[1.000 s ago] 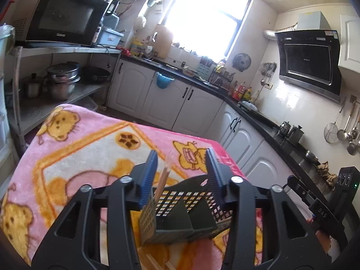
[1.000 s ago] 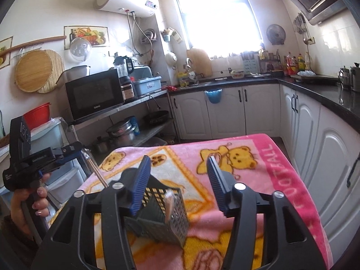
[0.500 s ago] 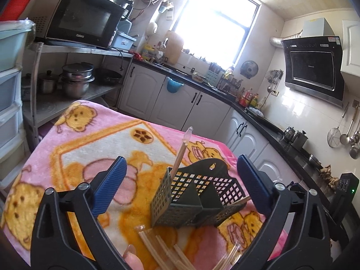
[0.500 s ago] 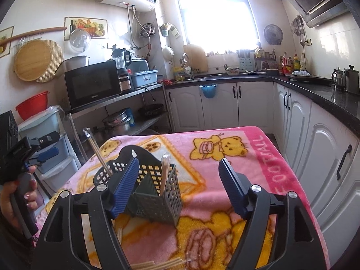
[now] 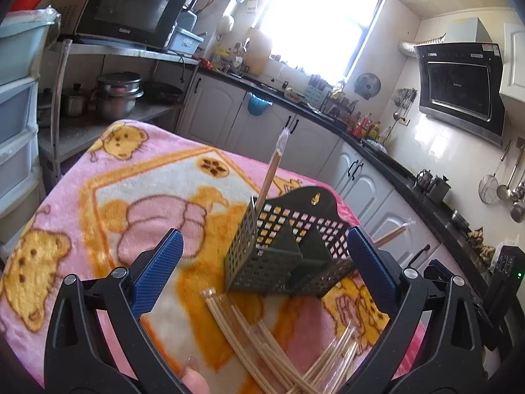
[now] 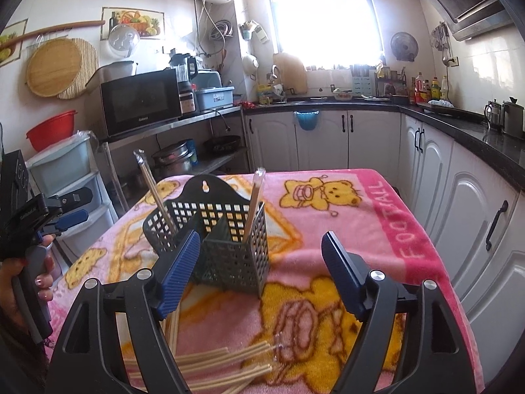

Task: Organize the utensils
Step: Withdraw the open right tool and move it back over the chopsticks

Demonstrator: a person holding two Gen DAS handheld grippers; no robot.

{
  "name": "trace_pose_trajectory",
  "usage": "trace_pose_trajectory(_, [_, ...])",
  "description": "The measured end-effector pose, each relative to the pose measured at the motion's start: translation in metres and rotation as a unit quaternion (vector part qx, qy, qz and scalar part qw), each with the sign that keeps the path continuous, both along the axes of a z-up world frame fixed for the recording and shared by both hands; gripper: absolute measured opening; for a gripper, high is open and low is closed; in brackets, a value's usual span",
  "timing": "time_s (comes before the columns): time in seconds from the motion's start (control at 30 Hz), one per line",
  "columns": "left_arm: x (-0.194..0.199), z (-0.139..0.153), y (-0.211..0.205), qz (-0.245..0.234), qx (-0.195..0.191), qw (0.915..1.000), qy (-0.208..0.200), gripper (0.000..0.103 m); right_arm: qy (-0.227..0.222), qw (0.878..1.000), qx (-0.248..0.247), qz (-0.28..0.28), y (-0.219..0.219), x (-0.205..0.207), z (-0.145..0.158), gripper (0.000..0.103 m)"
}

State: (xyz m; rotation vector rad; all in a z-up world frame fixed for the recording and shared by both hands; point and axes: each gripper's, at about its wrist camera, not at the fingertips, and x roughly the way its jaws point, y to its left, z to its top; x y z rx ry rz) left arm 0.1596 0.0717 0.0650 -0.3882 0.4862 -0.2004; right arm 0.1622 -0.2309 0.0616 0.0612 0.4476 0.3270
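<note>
A dark green perforated utensil holder (image 5: 285, 249) (image 6: 223, 233) stands on the pink bear blanket (image 5: 108, 190) (image 6: 361, 223). One wrapped chopstick pair (image 5: 272, 170) (image 6: 156, 193) leans in one end compartment, another (image 6: 252, 207) in the other. Loose wrapped chopsticks (image 5: 262, 344) (image 6: 210, 364) lie on the blanket in front of the holder. My left gripper (image 5: 262, 272) is open and empty, just short of the holder. My right gripper (image 6: 259, 272) is open and empty, near the holder's other side. The left gripper also shows at the left of the right wrist view (image 6: 70, 211).
The blanket-covered table ends close behind the holder. White cabinets (image 6: 328, 138) and a black counter (image 6: 459, 124) run behind and to the right. A metal shelf with pots (image 5: 115, 95) and a microwave (image 6: 141, 101) stands left, beside plastic drawers (image 5: 16, 115).
Both grippers opened, let go of their chopsticks in the holder, and pulled back from it. The loose chopsticks on the blanket came into view.
</note>
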Motion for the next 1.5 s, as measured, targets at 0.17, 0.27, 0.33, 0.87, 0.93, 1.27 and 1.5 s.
trace_pose_trajectory(0.17, [-0.002,-0.011,-0.004,-0.007,-0.001,0.9999,0.015,0.092,0.011,1.000,-0.005,0.002,0.003,-0.008,-0.008,0.074])
trace_pose_trajectory(0.27, [-0.003,-0.017,-0.008,-0.013,0.000,0.9996,0.024,0.092,0.018,1.000,-0.013,0.004,0.004,-0.013,-0.016,0.074])
trace_pose_trajectory(0.33, [-0.003,-0.020,-0.011,-0.016,0.002,0.9994,0.030,0.092,0.023,1.000,-0.019,0.005,0.005,-0.016,-0.021,0.074])
trace_pose_trajectory(0.87, [-0.001,-0.066,-0.027,-0.045,0.003,0.9943,0.097,0.092,0.098,0.995,-0.021,0.009,0.003,-0.027,-0.065,0.074])
trace_pose_trajectory(0.93, [0.002,-0.074,-0.028,-0.051,-0.002,0.9923,0.112,0.092,0.114,0.993,-0.021,0.009,0.002,-0.026,-0.072,0.074])
trace_pose_trajectory(1.27, [0.011,-0.108,-0.035,-0.084,-0.039,0.9813,0.168,0.081,0.193,0.981,0.001,0.003,-0.003,-0.011,-0.106,0.068])
trace_pose_trajectory(1.5, [0.019,-0.124,-0.038,-0.101,-0.065,0.9721,0.201,0.069,0.242,0.969,0.042,-0.002,-0.008,0.005,-0.124,0.055])
